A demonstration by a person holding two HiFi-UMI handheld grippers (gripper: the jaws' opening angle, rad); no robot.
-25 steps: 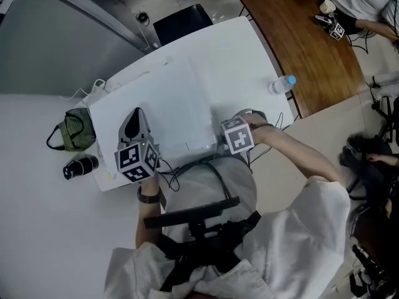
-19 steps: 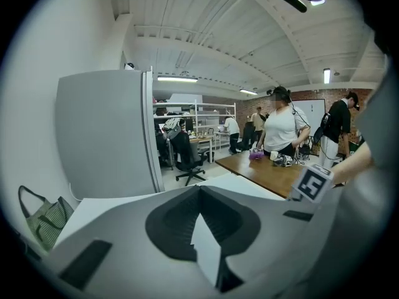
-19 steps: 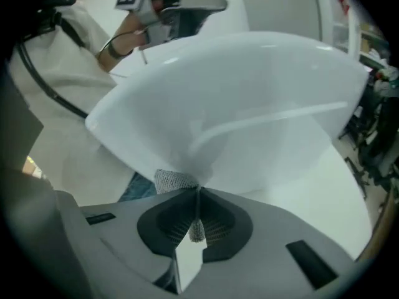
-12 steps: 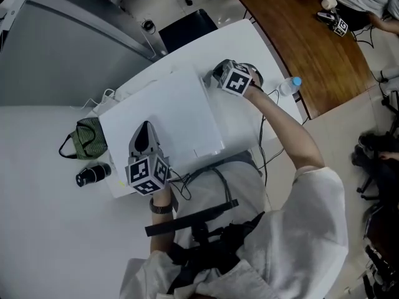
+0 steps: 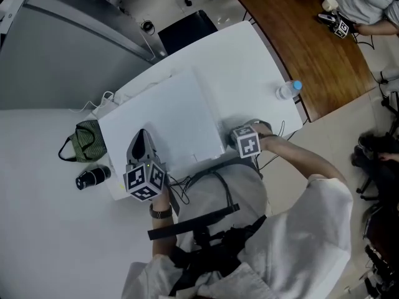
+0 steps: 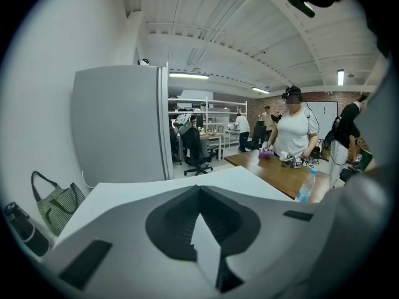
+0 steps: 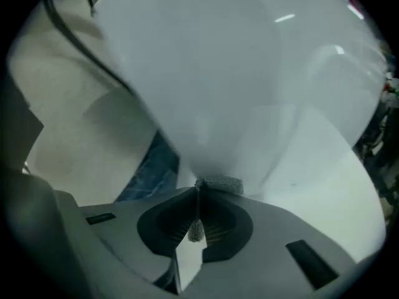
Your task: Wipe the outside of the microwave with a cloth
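The white microwave stands on a white table, seen from above in the head view. My left gripper rests on the microwave's top near its front left, shut with nothing between the jaws. My right gripper is at the microwave's front right corner. In the right gripper view it is shut on a small grey cloth, which presses against the microwave's white side. The cloth is hidden in the head view.
A green bag and a black cylinder lie left of the microwave. A water bottle stands at the table's right edge, beside a wooden table. A black chair is behind. Cables hang at the front.
My right gripper swept along the microwave's right side to the far corner, then came back to the front right corner. The left gripper barely moved.
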